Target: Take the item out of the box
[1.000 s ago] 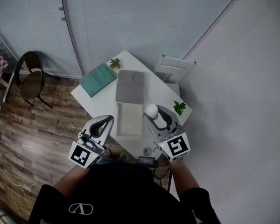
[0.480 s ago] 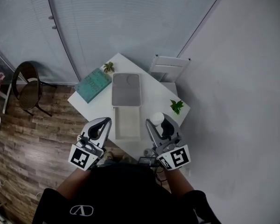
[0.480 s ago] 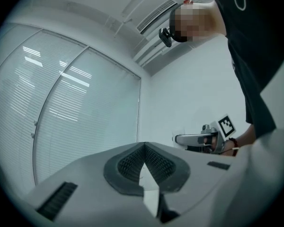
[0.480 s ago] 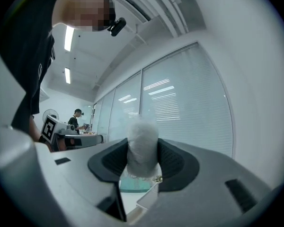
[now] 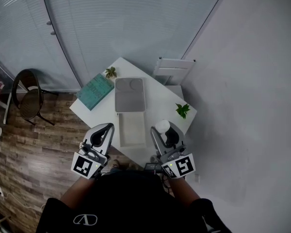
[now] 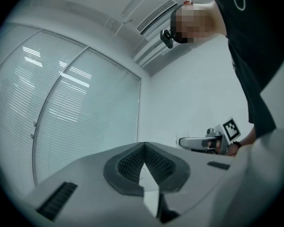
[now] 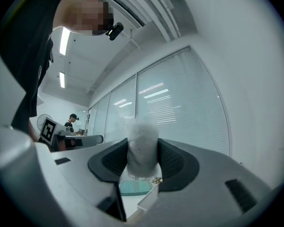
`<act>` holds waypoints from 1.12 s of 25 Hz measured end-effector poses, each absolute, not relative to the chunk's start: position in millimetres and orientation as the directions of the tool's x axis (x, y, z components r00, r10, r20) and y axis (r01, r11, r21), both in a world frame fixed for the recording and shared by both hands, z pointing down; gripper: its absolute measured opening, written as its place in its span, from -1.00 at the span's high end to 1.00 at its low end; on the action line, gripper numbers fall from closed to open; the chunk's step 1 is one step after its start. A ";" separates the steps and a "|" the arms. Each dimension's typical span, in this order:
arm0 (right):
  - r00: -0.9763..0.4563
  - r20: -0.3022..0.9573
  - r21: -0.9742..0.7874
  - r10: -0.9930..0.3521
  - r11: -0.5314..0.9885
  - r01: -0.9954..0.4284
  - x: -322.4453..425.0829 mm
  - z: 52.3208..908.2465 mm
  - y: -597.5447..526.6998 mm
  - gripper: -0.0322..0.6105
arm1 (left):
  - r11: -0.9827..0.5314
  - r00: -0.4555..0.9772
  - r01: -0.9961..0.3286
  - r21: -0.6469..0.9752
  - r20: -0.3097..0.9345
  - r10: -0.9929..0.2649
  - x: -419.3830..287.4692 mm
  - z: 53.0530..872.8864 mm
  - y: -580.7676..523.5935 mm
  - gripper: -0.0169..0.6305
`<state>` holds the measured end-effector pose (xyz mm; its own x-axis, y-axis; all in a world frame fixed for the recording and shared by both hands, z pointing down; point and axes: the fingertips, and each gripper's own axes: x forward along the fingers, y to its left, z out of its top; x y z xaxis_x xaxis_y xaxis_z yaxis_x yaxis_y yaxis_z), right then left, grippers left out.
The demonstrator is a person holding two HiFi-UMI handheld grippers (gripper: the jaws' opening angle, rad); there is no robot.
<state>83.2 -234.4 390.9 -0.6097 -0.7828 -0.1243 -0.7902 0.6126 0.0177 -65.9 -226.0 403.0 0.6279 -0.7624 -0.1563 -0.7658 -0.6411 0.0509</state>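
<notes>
An open box lies on the white table [image 5: 157, 98]: a pale tray [image 5: 132, 129] with its grey lid [image 5: 130, 93] flat behind it. My right gripper [image 5: 163, 128] is held above the table's near right edge, shut on a white fuzzy rounded item [image 5: 161, 125]. In the right gripper view the item [image 7: 142, 148] fills the gap between the dark pads [image 7: 173, 161]. My left gripper [image 5: 108, 127] hangs left of the tray, over the table's near left edge. Its jaws meet at the tips [image 6: 144, 145] with nothing between them.
A teal book [image 5: 94, 91] and a small plant [image 5: 110, 72] sit at the table's far left, another plant [image 5: 183, 110] at its right edge. A dark chair [image 5: 31, 93] stands on the wood floor to the left. A white slatted object [image 5: 173, 71] leans by the wall.
The right gripper has drawn back from over the table toward the person, with the white item still in its jaws. The left gripper stays beside the tray, and the head view has shifted slightly.
</notes>
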 end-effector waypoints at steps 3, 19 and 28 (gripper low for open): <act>-0.604 -0.112 0.000 -0.789 0.608 -0.794 84.6 395.0 -236.4 0.33 | -0.642 0.629 -0.765 0.043 -0.160 -0.761 -65.6 402.4 -225.2 0.93; -0.612 -0.110 -0.011 -0.783 0.617 -0.787 82.7 397.8 -236.3 0.35 | -0.630 0.617 -0.776 0.042 -0.157 -0.771 -64.5 402.6 -222.6 0.93; -0.615 -0.108 -0.010 -0.781 0.619 -0.785 83.9 398.5 -236.5 0.35 | -0.625 0.613 -0.780 0.037 -0.154 -0.775 -65.2 402.0 -221.5 0.93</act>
<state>83.9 -236.5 398.5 -0.6150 -0.7811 -0.1084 -0.7850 0.6194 -0.0100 -65.2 -221.5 402.0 0.6131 -0.7748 -0.1543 -0.7800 -0.6246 0.0373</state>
